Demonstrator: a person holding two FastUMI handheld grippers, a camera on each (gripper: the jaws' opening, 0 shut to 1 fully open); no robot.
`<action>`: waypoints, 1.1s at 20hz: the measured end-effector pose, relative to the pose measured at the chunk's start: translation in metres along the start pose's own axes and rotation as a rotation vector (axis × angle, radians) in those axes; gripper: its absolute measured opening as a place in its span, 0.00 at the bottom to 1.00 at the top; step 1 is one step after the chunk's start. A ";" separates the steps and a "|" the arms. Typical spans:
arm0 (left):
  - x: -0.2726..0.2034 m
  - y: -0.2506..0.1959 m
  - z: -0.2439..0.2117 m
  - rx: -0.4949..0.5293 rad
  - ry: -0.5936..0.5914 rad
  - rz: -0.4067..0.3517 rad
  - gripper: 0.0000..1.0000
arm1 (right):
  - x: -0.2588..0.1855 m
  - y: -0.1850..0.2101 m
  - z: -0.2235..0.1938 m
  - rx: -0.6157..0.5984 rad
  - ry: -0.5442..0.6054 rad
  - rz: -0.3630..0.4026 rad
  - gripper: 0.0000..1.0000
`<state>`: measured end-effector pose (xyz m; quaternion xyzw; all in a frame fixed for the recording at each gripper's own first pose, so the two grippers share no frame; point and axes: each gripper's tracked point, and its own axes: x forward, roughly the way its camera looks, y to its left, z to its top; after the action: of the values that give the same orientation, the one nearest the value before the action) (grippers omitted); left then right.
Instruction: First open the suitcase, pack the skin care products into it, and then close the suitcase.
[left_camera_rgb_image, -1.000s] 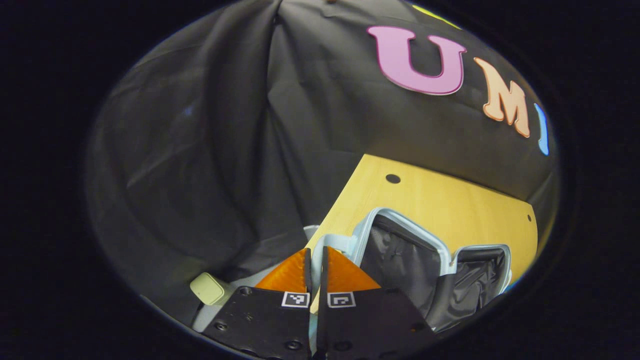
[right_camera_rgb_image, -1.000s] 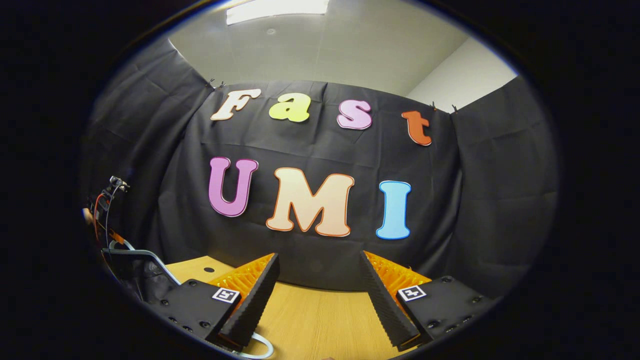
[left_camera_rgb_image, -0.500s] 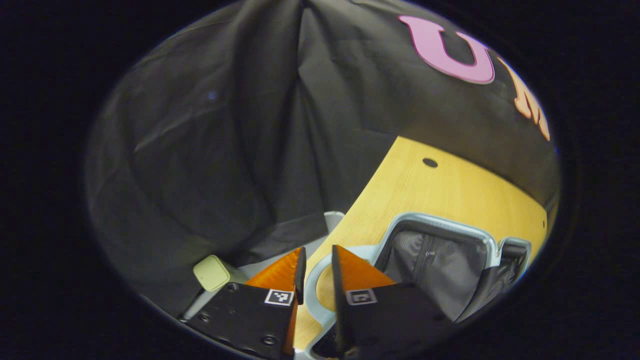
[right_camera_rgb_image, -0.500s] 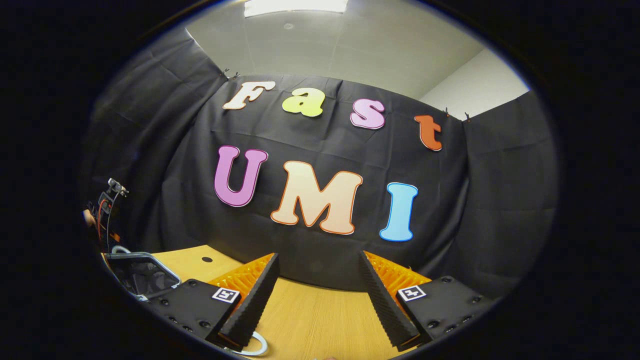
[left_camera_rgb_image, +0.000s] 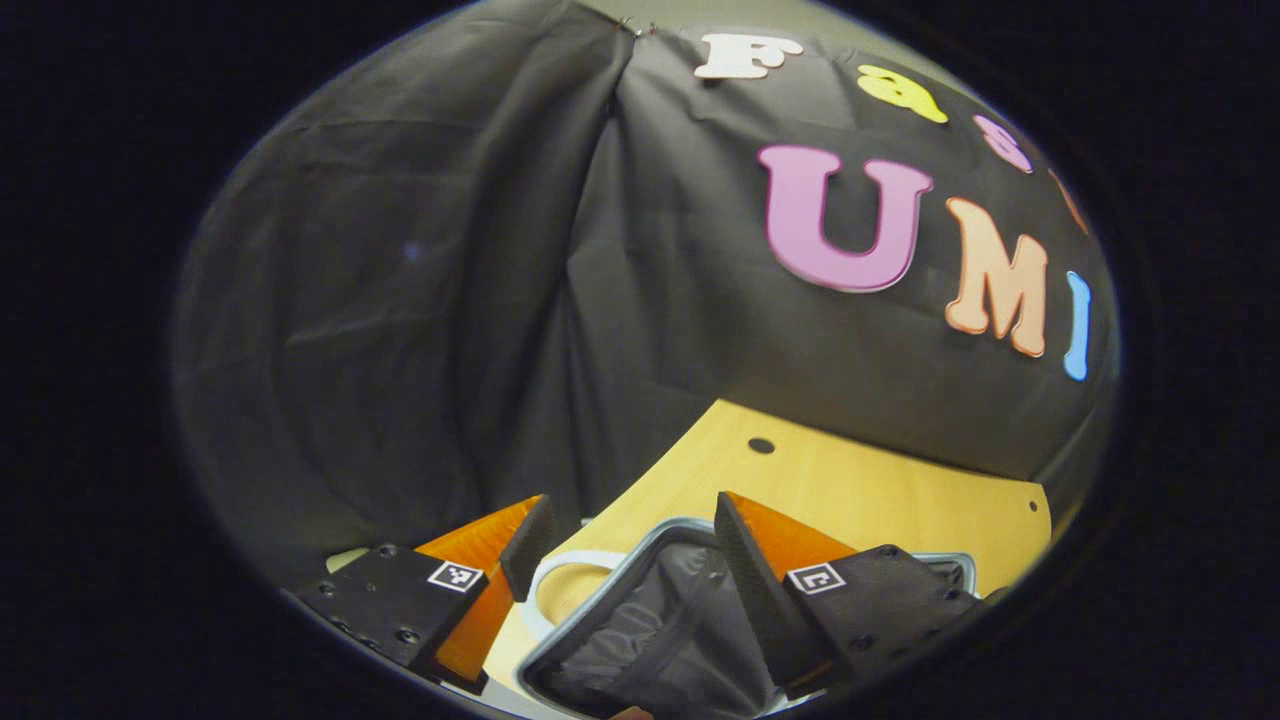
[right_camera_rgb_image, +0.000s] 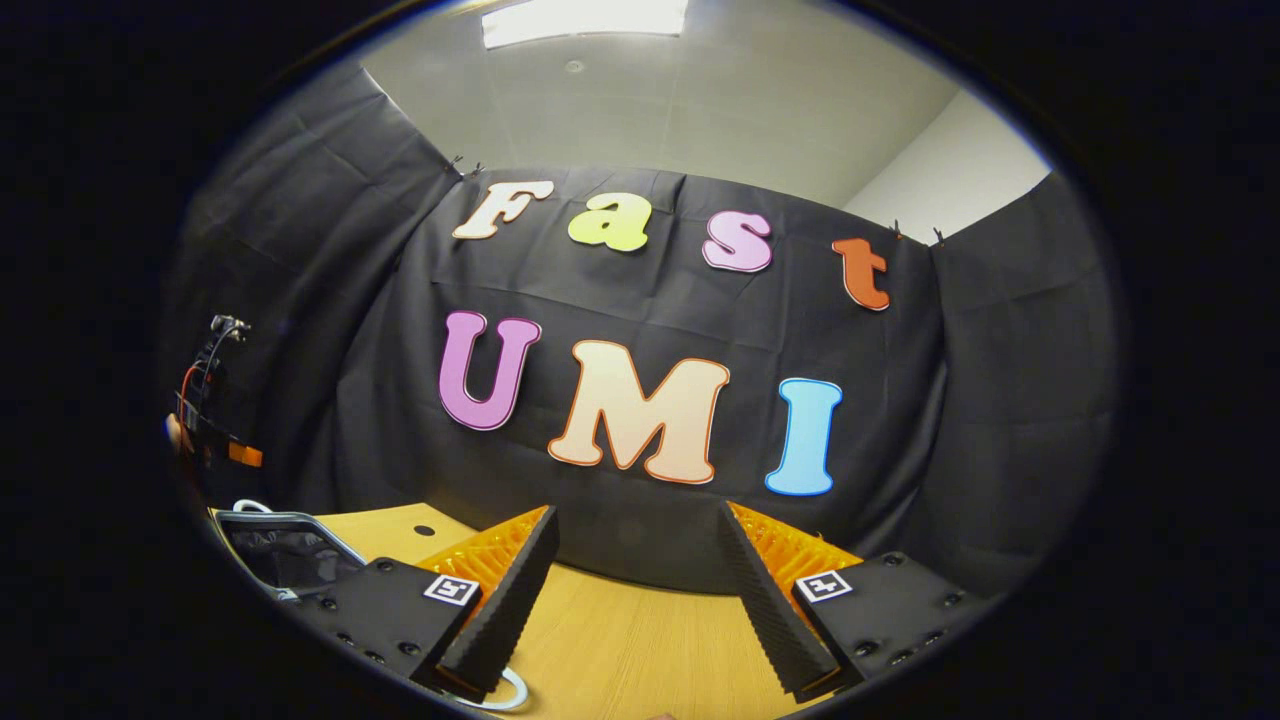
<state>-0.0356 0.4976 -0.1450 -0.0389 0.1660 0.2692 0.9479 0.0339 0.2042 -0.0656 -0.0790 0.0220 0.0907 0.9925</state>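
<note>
Suitcase (left_camera_rgb_image: 640, 640) lies open on the wood table (left_camera_rgb_image: 880, 490); in the left gripper view it sits at 6 o'clock, pale rim around a dark fabric lining, zip or strap running across the lining. Left gripper (left_camera_rgb_image: 630, 545) hangs just above it, fingers spread wide, nothing between them; the right-hand finger overlaps the rim from this angle, contact can't be confirmed. A pale loop handle (left_camera_rgb_image: 560, 580) shows between the fingers at the case's near-left corner. Right gripper (right_camera_rgb_image: 635, 570) is also spread and empty, over bare table, well away from the case, which shows in the right gripper view at 8 o'clock. A pale ring (right_camera_rgb_image: 505, 690) peeks out under its left finger, can't tell what it is. Judgement: opening looks done, next step is fetching the skin care products. I can't spot any product in either view, so the first job is swinging a camera around to locate them. For a clean pack: grip each item mid-body, lower it flat into the lined half away from the rim and hinge so nothing fouls the closing. Contents visible: lining only, no product inside as far as shown. A second lined compartment (left_camera_rgb_image: 950, 570) edges in at 4 o'clock, interior mostly hidden.
</note>
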 end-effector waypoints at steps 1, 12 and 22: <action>-0.008 -0.012 0.011 0.010 -0.037 -0.007 0.94 | -0.001 -0.005 0.001 0.017 -0.006 0.005 0.99; -0.098 -0.216 0.032 0.073 -0.137 -0.251 0.95 | -0.010 -0.079 -0.005 0.135 -0.007 -0.011 0.98; -0.163 -0.373 -0.042 0.139 -0.020 -0.492 0.96 | -0.035 -0.143 -0.027 0.153 0.017 -0.039 0.99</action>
<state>0.0167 0.0916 -0.1356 -0.0102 0.1601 0.0190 0.9869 0.0248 0.0544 -0.0686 -0.0043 0.0360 0.0690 0.9970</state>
